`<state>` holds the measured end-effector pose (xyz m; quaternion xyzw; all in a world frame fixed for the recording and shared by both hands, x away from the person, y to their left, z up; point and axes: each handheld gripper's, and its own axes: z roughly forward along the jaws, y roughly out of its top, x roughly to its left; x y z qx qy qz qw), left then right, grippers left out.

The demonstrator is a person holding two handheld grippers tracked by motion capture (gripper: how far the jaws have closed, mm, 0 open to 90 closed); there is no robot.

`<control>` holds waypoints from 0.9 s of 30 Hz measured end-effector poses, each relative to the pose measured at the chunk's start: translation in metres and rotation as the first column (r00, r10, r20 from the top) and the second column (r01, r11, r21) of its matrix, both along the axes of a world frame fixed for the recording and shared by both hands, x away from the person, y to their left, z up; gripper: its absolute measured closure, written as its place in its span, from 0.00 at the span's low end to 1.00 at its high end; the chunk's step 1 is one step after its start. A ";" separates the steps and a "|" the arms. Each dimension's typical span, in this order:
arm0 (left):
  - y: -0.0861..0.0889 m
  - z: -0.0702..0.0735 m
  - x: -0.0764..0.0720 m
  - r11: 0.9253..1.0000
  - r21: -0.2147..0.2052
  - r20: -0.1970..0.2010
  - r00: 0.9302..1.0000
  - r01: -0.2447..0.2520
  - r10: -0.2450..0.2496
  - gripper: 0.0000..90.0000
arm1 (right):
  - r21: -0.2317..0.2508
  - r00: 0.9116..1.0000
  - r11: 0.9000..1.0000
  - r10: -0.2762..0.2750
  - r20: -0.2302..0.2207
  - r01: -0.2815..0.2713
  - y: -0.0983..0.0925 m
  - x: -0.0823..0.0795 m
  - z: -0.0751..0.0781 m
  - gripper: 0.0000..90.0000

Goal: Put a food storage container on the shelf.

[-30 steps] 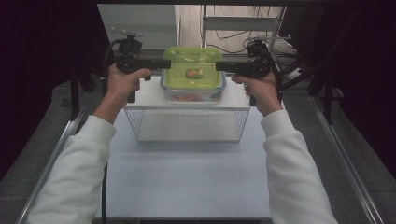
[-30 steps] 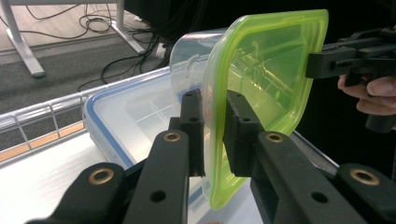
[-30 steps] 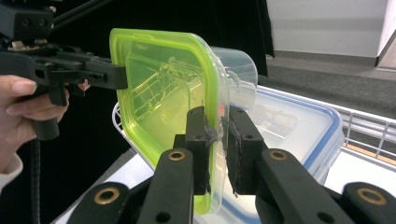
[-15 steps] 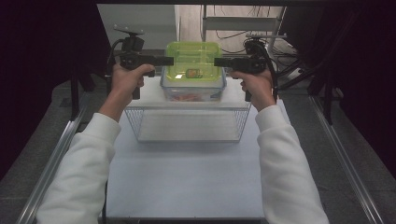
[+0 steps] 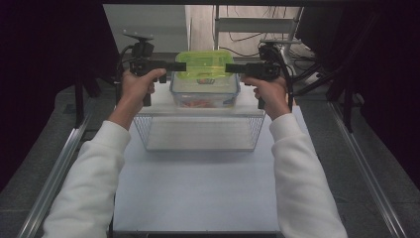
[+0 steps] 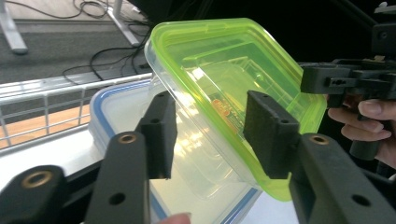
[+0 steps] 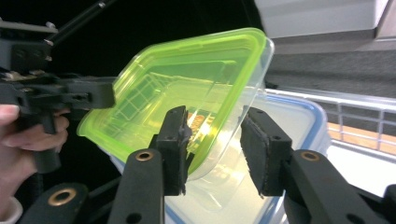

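Note:
A clear tub with a lime-green lid [image 5: 204, 67] rests tilted on a larger clear box with a blue rim [image 5: 205, 96] at the far end of the table. My left gripper [image 5: 181, 66] reaches it from the left and my right gripper [image 5: 230, 68] from the right. In the left gripper view the tub [image 6: 224, 79] lies between the jaws of the left gripper [image 6: 210, 135]. In the right gripper view the tub's [image 7: 187, 84] corner sits inside the right gripper [image 7: 215, 147]. Both pairs of jaws have just been opening and stand apart around the tub's edges without clamping it.
A wire basket [image 5: 198, 119] stands just in front of the stacked boxes on the white board [image 5: 198, 188]. Something orange shows inside the blue-rimmed box. Cables and table legs lie beyond the far edge. Metal rails run along both sides.
Both grippers' tips sit a little further in over the tub's ends than before, and the left hand has dropped slightly. The tub stays atop the blue-rimmed box.

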<state>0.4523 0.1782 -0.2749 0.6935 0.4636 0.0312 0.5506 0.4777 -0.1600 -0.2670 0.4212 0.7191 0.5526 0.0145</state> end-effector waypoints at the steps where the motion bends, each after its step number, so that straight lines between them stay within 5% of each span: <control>1: 0.000 0.000 0.000 1.000 0.004 0.002 1.000 -0.006 0.006 0.52 | -0.004 1.000 1.000 -0.001 0.005 0.001 -0.001 -0.001 0.000 0.65; 10: 0.000 0.000 0.001 1.000 -0.010 0.023 0.999 -0.029 0.030 0.35 | -0.017 1.000 1.000 -0.004 0.006 0.004 0.004 -0.006 0.002 0.48; 17: 0.008 0.006 -0.008 1.000 0.005 0.050 0.999 -0.021 0.021 0.33 | -0.009 1.000 1.000 -0.014 0.010 0.014 -0.005 -0.010 0.007 0.40; 22: 0.014 0.011 -0.024 1.000 0.019 0.086 0.996 -0.022 0.021 0.34 | 0.003 1.000 1.000 -0.009 0.030 0.009 -0.013 -0.019 0.012 0.38; 27: 0.023 0.014 -0.051 1.000 -0.001 0.144 0.989 -0.019 0.019 0.49 | 0.003 0.999 1.000 -0.014 0.036 0.014 -0.021 -0.028 0.015 0.37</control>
